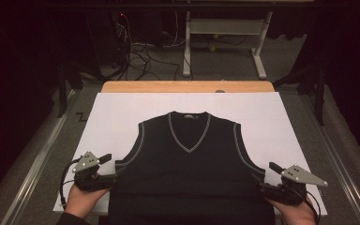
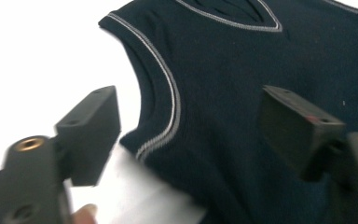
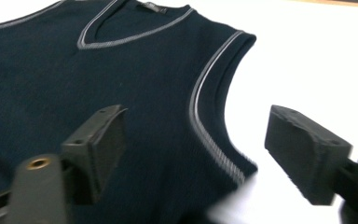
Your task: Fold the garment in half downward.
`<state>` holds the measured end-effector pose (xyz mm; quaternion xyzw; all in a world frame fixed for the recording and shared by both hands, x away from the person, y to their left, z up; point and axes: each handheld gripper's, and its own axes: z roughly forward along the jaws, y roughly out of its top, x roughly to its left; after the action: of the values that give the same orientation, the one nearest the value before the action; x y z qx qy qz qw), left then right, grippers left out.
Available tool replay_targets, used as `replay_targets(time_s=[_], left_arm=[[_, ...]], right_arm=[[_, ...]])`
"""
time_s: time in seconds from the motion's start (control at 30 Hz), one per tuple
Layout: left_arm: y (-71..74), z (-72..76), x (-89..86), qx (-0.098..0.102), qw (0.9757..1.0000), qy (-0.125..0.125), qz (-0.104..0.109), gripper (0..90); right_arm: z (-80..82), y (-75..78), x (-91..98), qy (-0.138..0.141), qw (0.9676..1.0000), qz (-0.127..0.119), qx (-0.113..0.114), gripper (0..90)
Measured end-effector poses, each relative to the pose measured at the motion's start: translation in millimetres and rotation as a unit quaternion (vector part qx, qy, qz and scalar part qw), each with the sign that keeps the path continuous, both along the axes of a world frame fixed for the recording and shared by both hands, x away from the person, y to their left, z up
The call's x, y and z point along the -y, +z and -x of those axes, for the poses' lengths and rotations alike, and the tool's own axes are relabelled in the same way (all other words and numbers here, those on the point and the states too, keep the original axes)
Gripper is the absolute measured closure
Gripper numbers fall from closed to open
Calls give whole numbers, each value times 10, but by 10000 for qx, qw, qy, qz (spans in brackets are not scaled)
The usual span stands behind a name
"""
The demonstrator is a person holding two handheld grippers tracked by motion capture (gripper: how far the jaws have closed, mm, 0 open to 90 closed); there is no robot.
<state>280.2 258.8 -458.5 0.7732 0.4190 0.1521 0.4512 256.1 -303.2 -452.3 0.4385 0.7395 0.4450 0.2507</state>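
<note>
Right at the near edge, the left gripper [image 1: 107,174] sits at the vest's [image 1: 187,164] left side seam, jaws spread wide, one over the white sheet [image 1: 117,117] and one over the dark knit, holding nothing. Across the vest, the right gripper [image 1: 266,180] mirrors it at the right side seam, jaws equally wide apart and straddling the armhole edge, empty too. Between them the vest lies flat, front up, grey-trimmed V-neck pointing away. Beyond the sheet, a wooden table edge [image 1: 187,86] shows, then cables [image 1: 140,56] on the floor.
</note>
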Motion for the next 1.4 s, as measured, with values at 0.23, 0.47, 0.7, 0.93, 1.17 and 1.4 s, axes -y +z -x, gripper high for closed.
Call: replay_targets(time_s=[0.23, 0.47, 0.7, 0.93, 1.17, 1.4], left_arm=[[88, -328, 67, -75, 9998, 135, -98, 25], [178, -789, 106, -320, 9978, 563, -158, 0], [167, -1251, 176, -815, 9945, 655, 13, 0], [75, -1652, 323, -1404, 9861, 838, -302, 78], [-98, -1845, 448, -1802, 9779, 1009, -320, 143], [-98, -1824, 625, -1622, 9782, 1153, -600, 273]], right_arm=[[-313, 116, -91, -90, 10000, 24, 11, 57], [-761, 136, -215, -203, 9995, 168, -168, 0], [-1168, 135, -268, -287, 9989, 249, -275, 11], [-1576, 30, -408, -373, 9947, 468, -833, 106], [-1904, -38, -528, -643, 9877, 590, -1300, 249], [-2051, -88, -627, -708, 9828, 714, -1549, 340]])
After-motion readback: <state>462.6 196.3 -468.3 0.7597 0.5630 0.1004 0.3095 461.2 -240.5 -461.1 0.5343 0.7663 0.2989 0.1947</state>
